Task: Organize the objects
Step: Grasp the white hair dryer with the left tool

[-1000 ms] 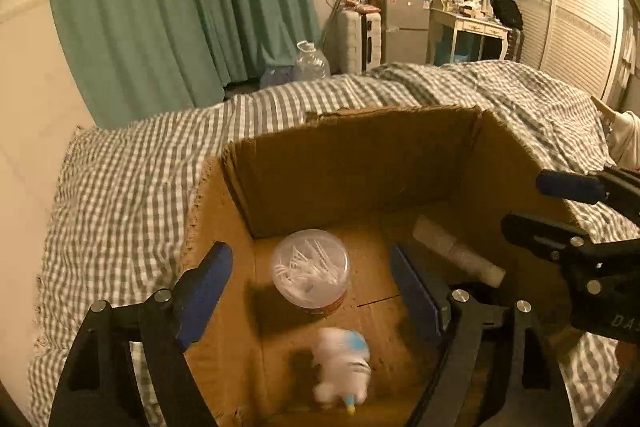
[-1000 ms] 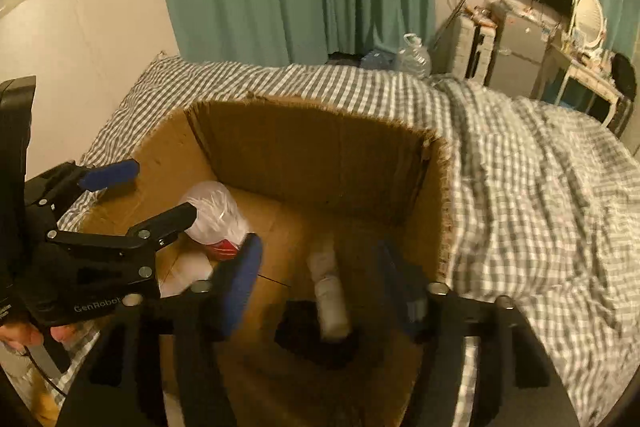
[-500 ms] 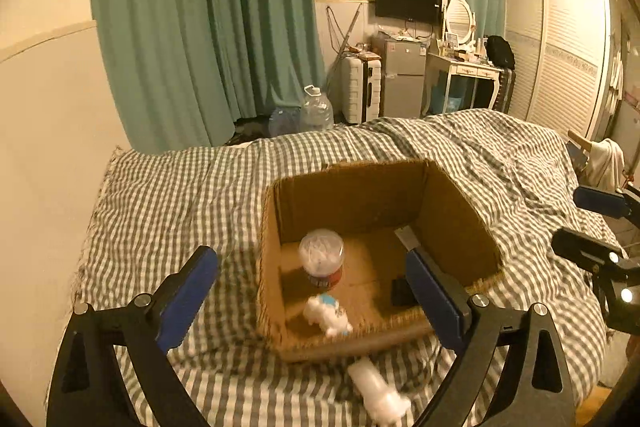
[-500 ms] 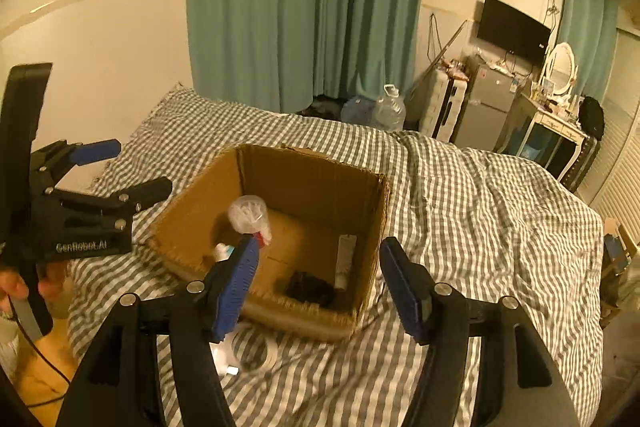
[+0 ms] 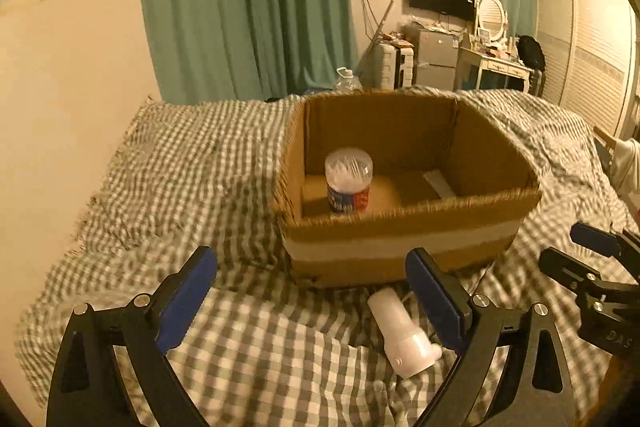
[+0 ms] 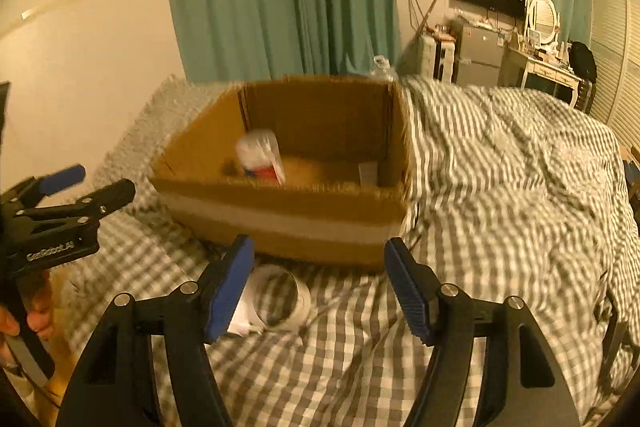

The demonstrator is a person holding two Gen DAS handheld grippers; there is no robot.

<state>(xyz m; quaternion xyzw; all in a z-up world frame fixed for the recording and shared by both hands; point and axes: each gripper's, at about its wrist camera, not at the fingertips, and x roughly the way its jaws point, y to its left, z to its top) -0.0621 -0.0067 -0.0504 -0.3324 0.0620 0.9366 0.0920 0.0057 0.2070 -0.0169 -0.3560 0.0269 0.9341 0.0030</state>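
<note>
An open cardboard box (image 5: pixel 400 247) (image 6: pixel 288 223) stands on a checked bed. Inside it stands a clear tub of cotton swabs (image 5: pixel 349 179) (image 6: pixel 261 157), and a white tube (image 5: pixel 439 183) lies at the back right. A white bottle (image 5: pixel 404 335) lies on the bed in front of the box, just left of my left gripper's right finger. A roll of tape (image 6: pixel 278 297) lies on the bed by my right gripper's left finger. My left gripper (image 5: pixel 312 301) and right gripper (image 6: pixel 320 289) are both open and empty, low in front of the box.
The checked bedcover (image 6: pixel 500 195) spreads around the box. A cream wall (image 5: pixel 72 99) borders the bed on the left, green curtains (image 5: pixel 244 3) hang behind. The right gripper shows at the left view's right edge (image 5: pixel 592 267). A dresser, fridge and TV stand far back.
Both grippers have pulled back out of the box and dropped low in front of it. The box's front wall now hides the small toy seen earlier inside.
</note>
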